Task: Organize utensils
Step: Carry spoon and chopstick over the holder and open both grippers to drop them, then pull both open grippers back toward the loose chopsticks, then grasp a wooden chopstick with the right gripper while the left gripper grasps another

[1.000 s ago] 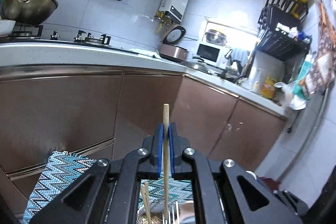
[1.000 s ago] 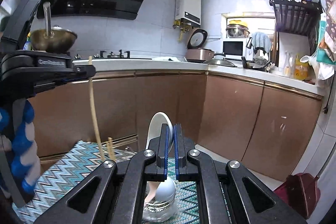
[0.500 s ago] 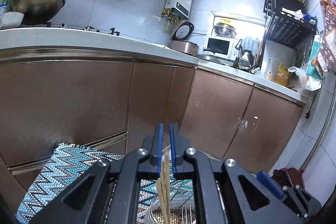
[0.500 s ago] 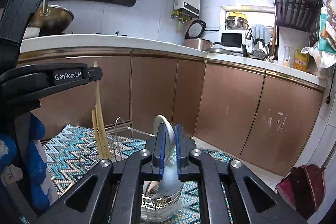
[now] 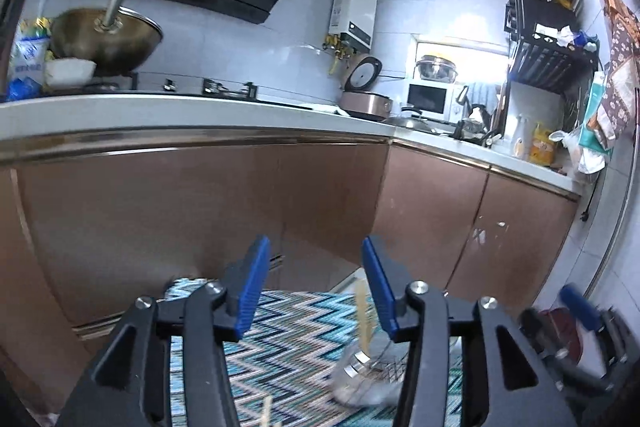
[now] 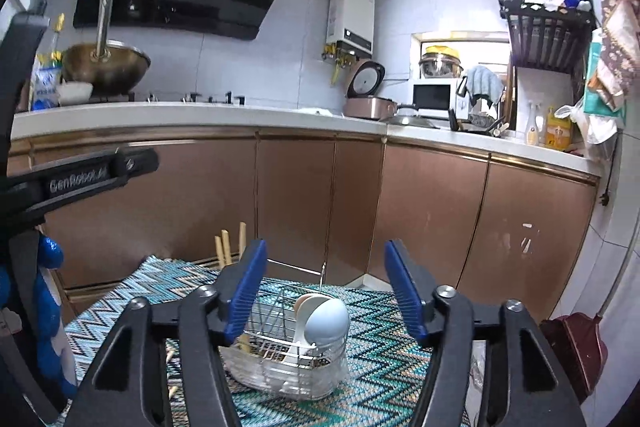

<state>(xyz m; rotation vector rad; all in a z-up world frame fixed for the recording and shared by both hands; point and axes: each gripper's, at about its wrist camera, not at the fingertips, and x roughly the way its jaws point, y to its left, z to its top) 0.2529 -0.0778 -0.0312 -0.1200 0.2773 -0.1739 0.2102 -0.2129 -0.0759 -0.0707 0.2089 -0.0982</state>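
A wire utensil caddy (image 6: 286, 359) on a clear base stands on the zigzag cloth (image 6: 380, 379). Pale spoons (image 6: 322, 319) stand in its right compartment and wooden chopsticks (image 6: 229, 247) rise from its left side. My right gripper (image 6: 322, 291) is open and empty just above and behind the caddy. My left gripper (image 5: 316, 285) is open and empty; the caddy (image 5: 366, 379) shows blurred low right of it, with a chopstick (image 5: 362, 319) sticking up. A chopstick tip (image 5: 266, 413) shows at the bottom edge.
The cloth-covered table faces brown cabinet doors (image 6: 296, 203) under a white counter (image 6: 200, 115). A wok (image 6: 106, 65), rice cooker (image 6: 368, 103) and microwave (image 6: 434, 97) sit on the counter. The left gripper's body (image 6: 76, 179) is at the left of the right wrist view.
Both grippers opened: the left let go of the chopstick, the right let go of the spoon. Both utensils now stand in the caddy. The left gripper shifted left of the caddy.
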